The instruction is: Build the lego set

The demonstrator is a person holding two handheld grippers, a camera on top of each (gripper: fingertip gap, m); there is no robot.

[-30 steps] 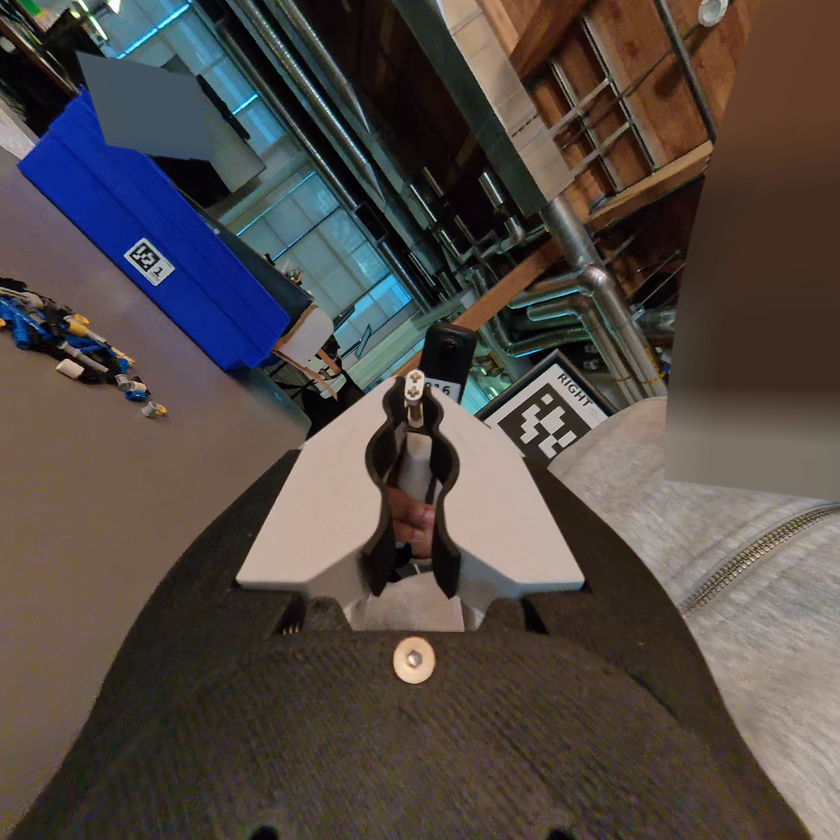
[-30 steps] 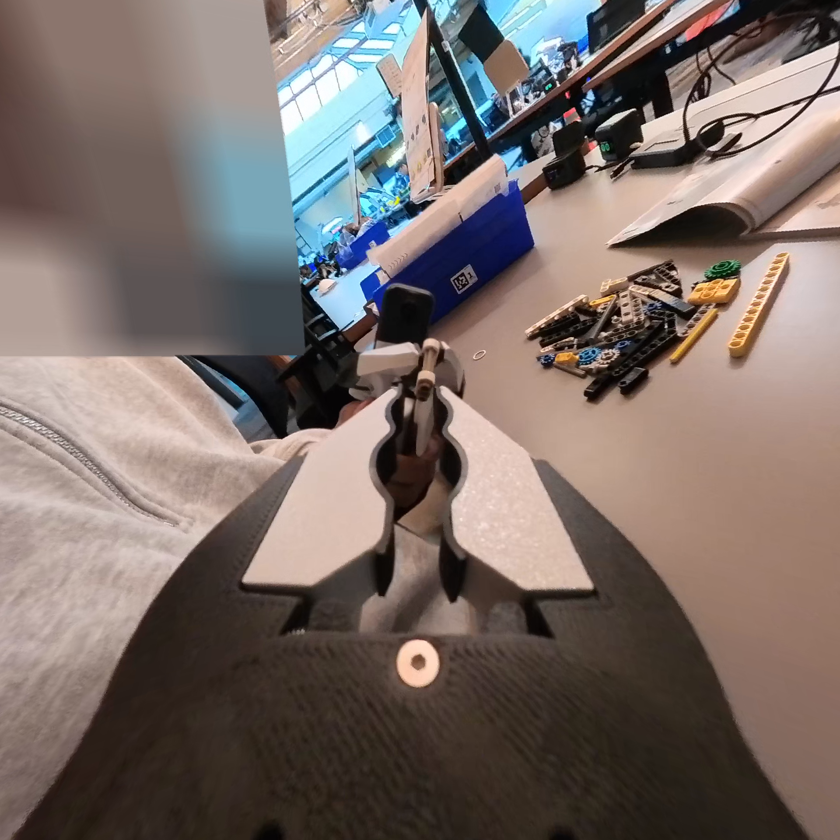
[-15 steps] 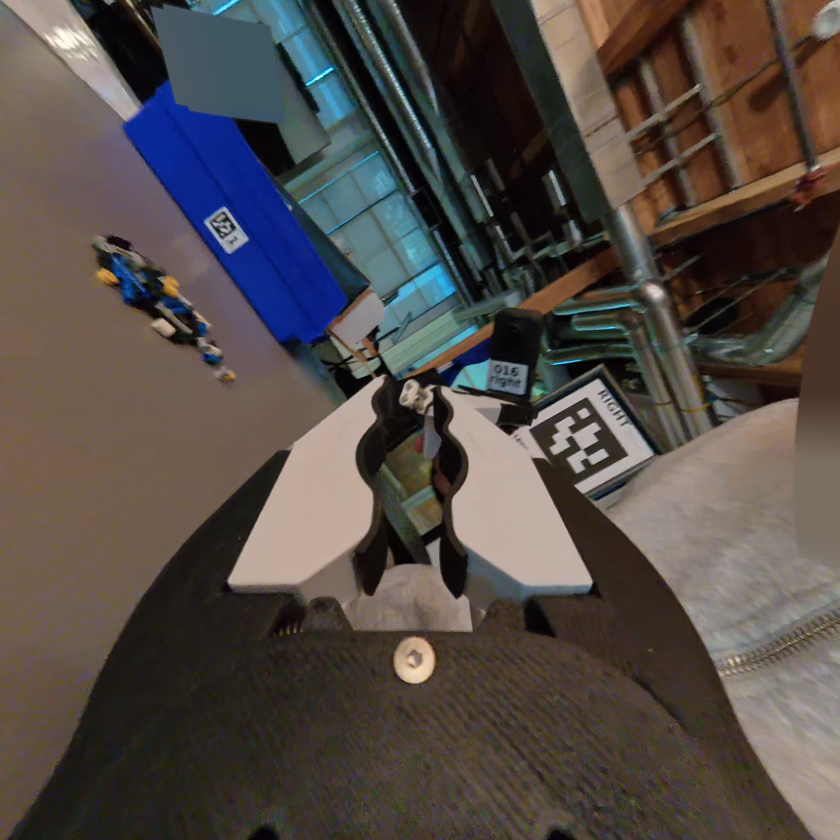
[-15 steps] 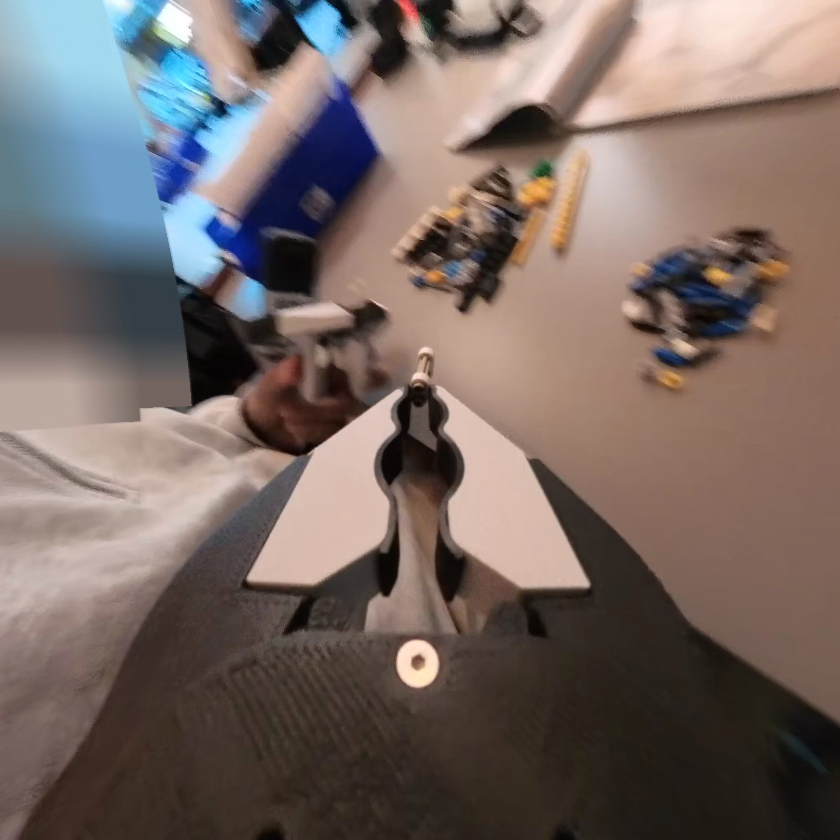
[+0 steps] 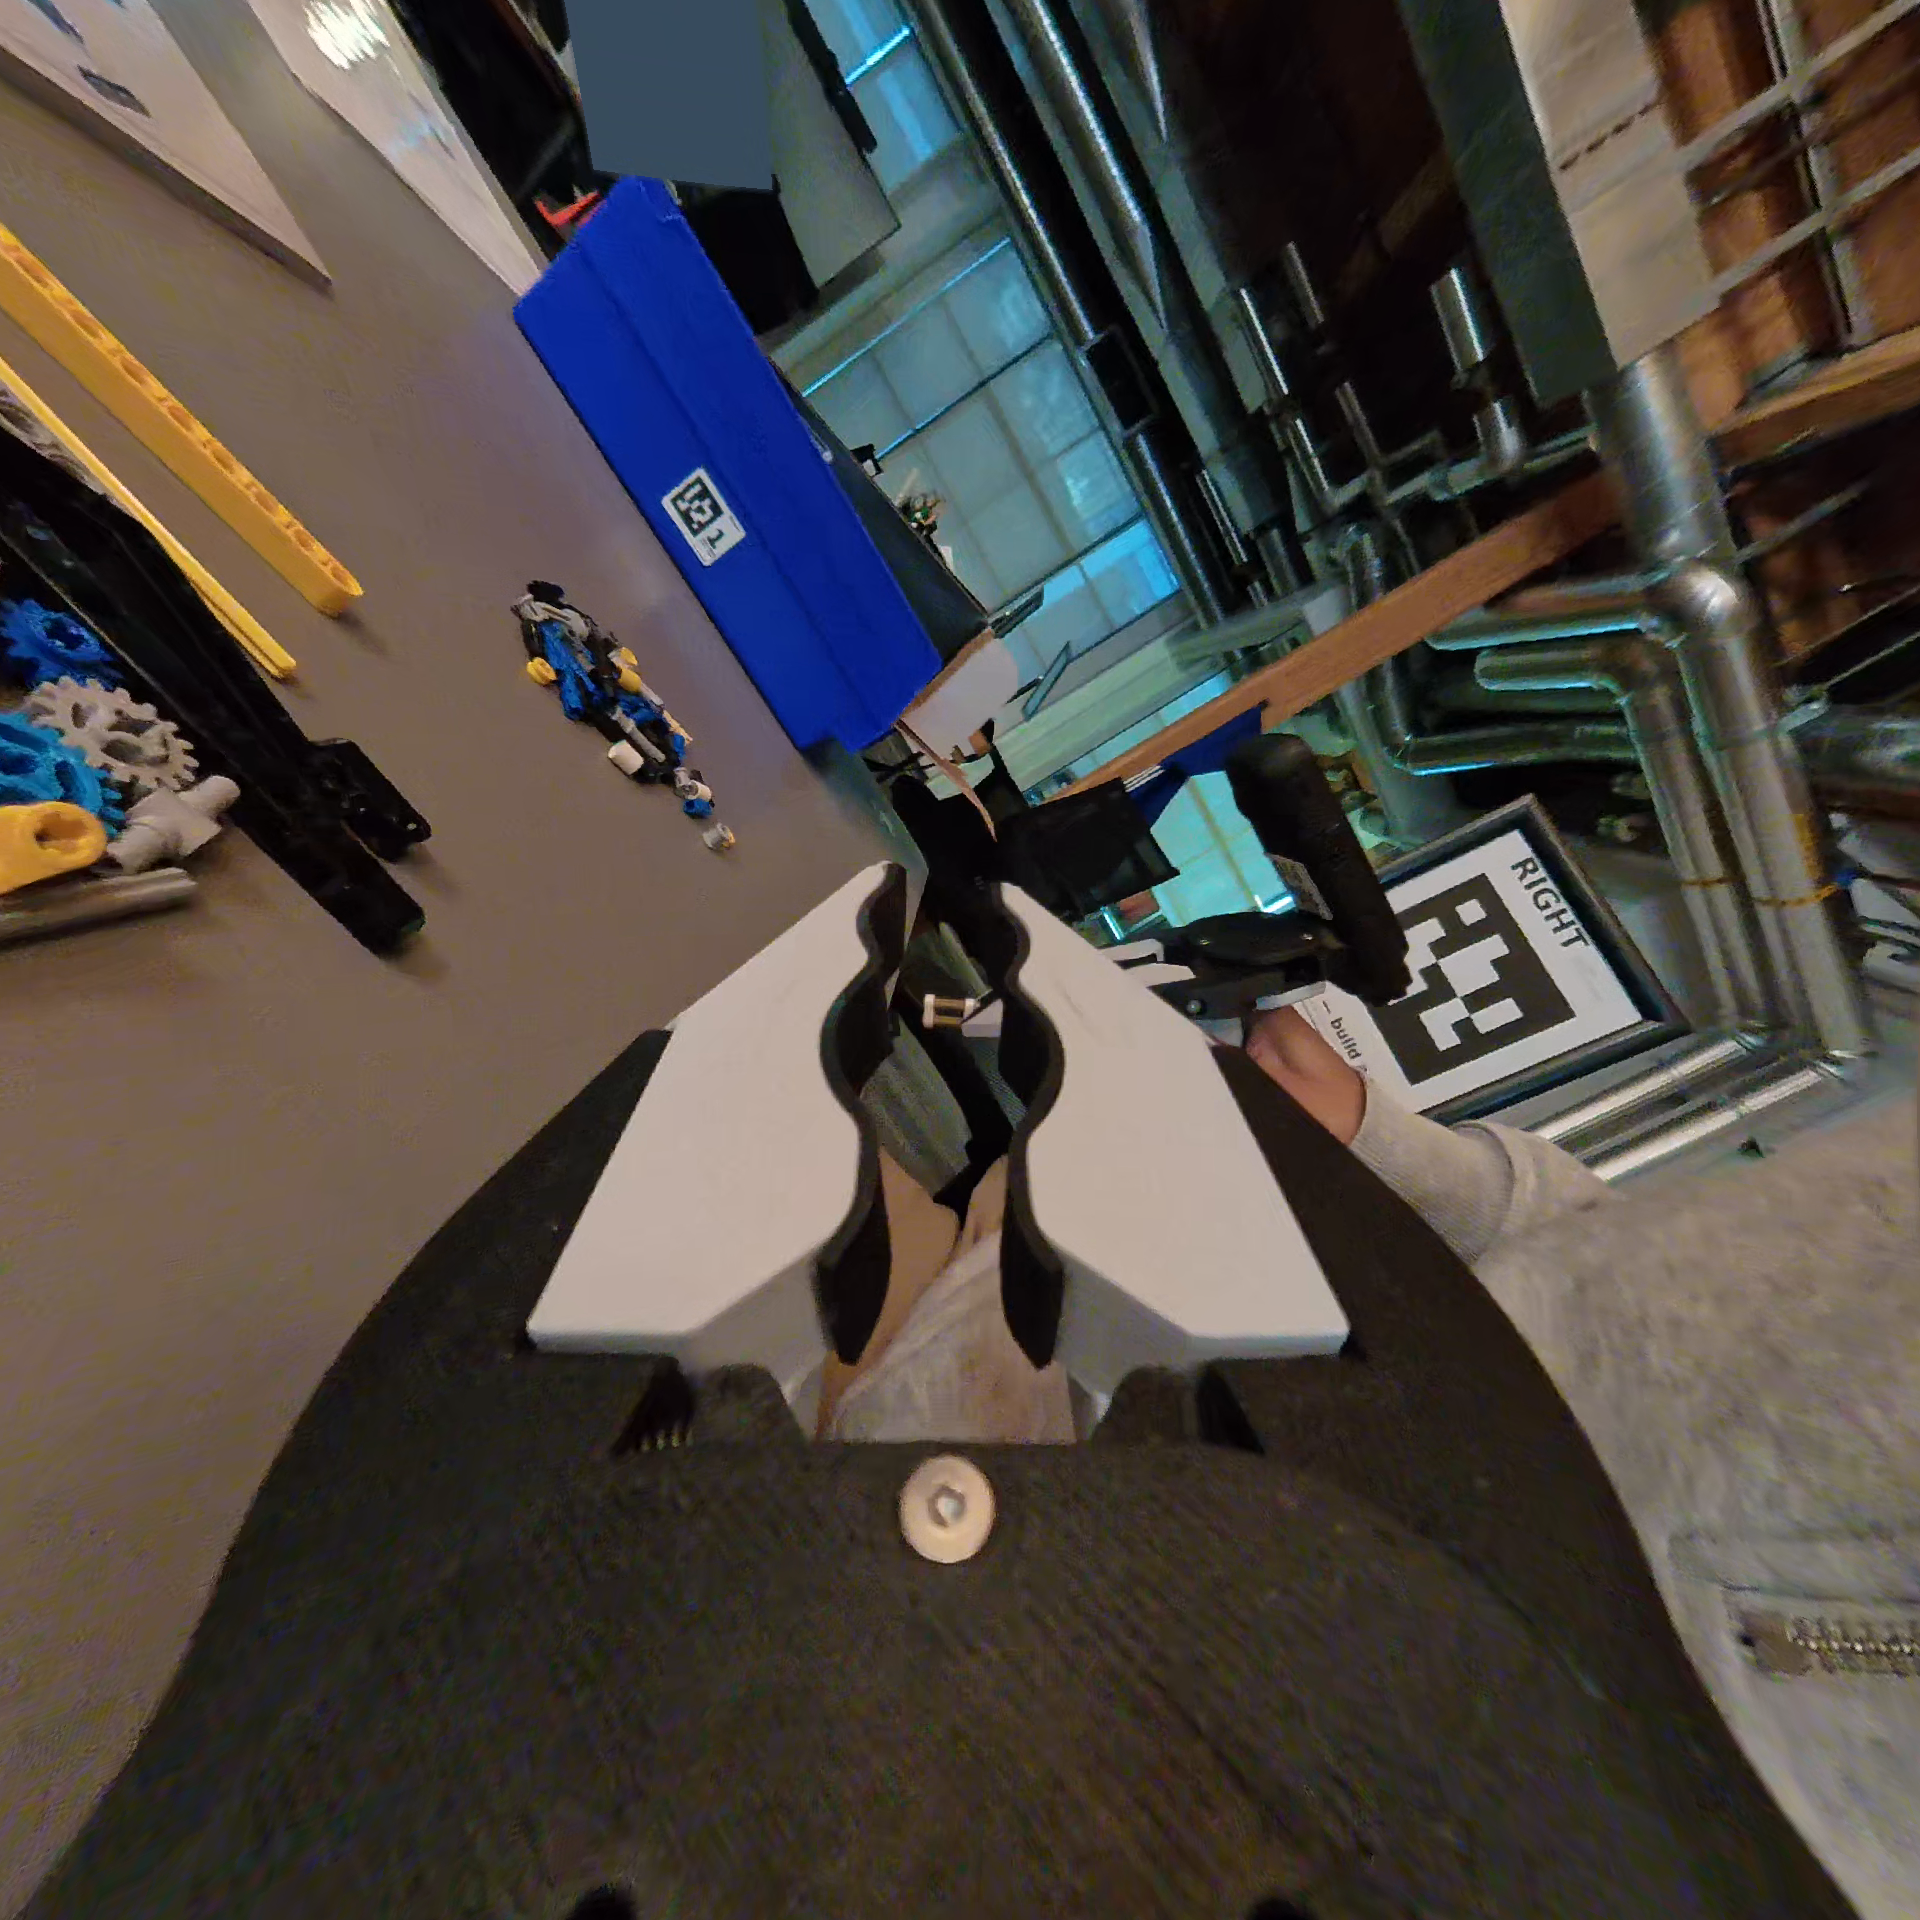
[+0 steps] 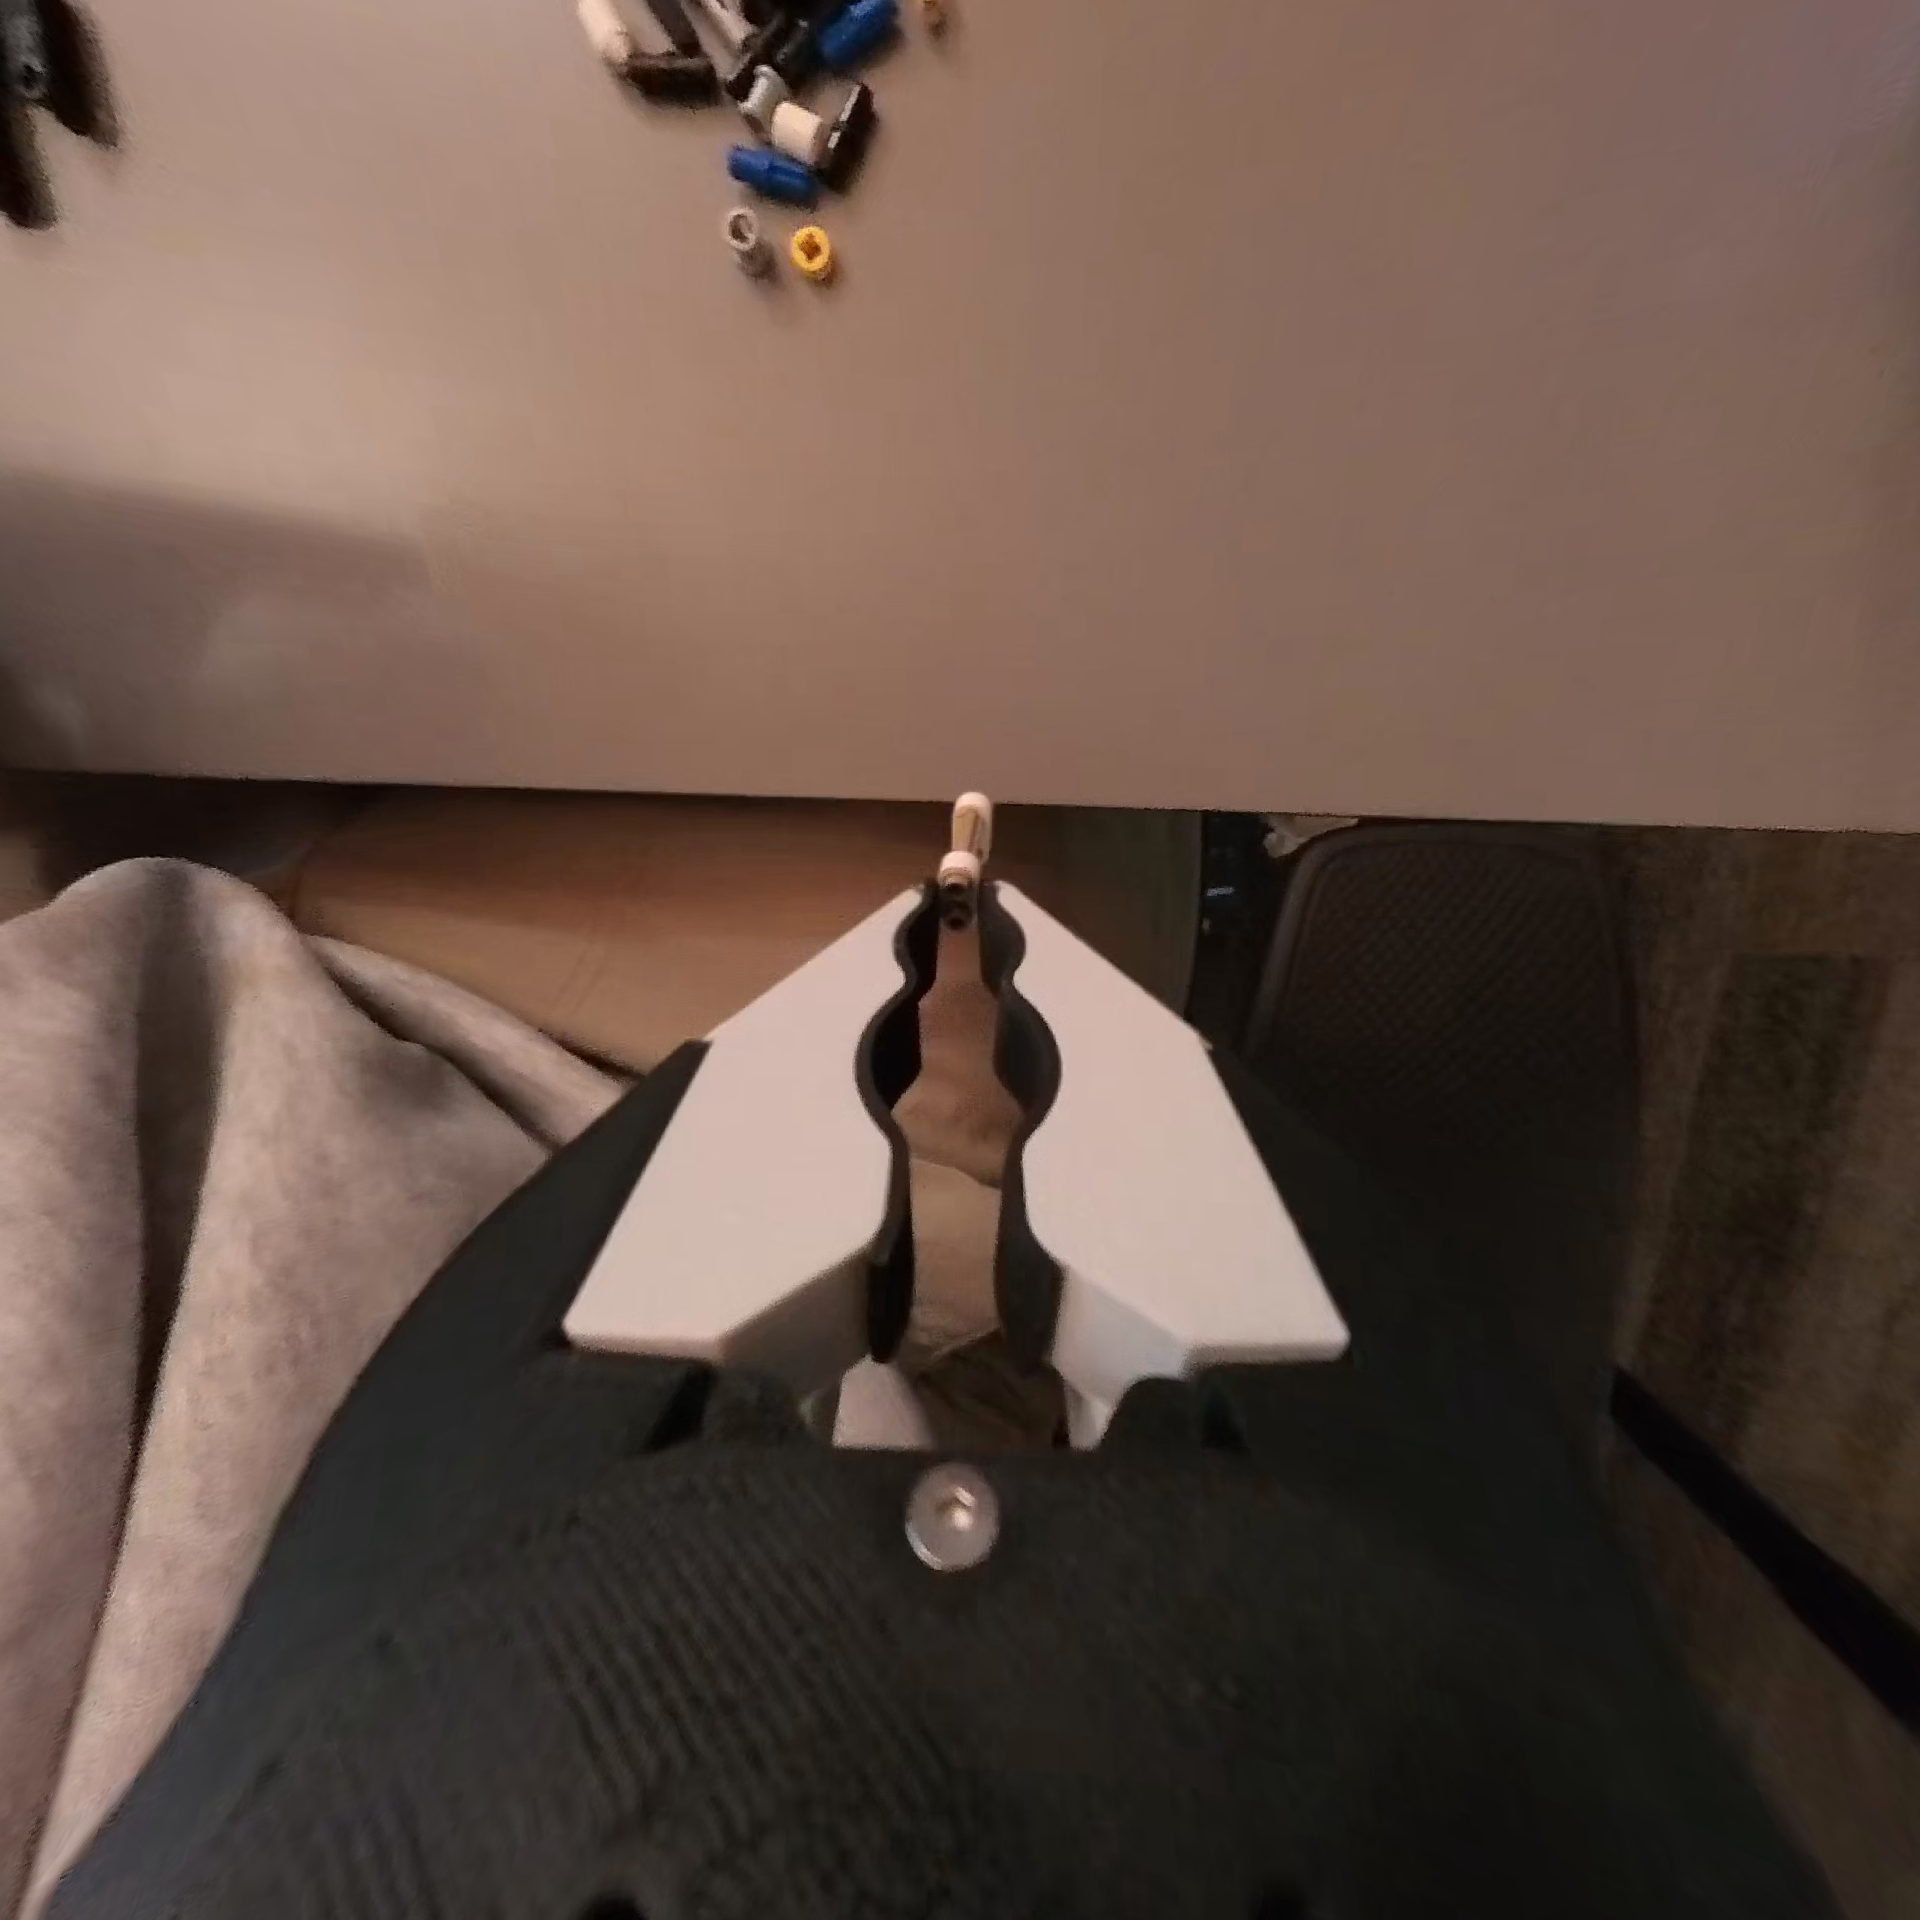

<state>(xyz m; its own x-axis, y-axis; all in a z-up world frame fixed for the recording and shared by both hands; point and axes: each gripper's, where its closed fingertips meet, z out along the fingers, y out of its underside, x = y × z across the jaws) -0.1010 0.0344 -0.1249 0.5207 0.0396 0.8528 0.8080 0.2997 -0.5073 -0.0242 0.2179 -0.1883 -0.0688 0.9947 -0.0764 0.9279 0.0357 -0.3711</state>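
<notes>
My left gripper (image 5: 951,894) is open, held above the table's near edge. A small white piece (image 5: 945,1008) shows in the gap between its jaws; I cannot tell whether it touches them. My right gripper (image 6: 961,894) is shut on a small white and tan pin (image 6: 971,831) that sticks out past its tips, just below the grey table's (image 6: 1039,520) near edge, over the person's lap. Loose small Lego pieces (image 6: 769,94) lie far ahead of it. The right unit's marker plate (image 5: 1486,966) shows in the left wrist view, close to the right of my left gripper.
On the table are a pile of blue and black pieces (image 5: 613,696), a long yellow beam (image 5: 177,426), black beams (image 5: 260,748), a grey gear (image 5: 114,727) and a blue bin (image 5: 717,488). A yellow bush (image 6: 812,249) lies apart. A grey sweater (image 6: 208,1143) fills the lower left. There is about 20 centimeters between the tips of the two grippers. The grey gear (image 5: 114,727) lies some 11 centimeters from my left tips, 30 centimeters from my right tips.
My left gripper's jaws have parted; they were shut on a white piece. My right gripper has swung away from the left one and tipped down towards the table edge, still holding the pin.
</notes>
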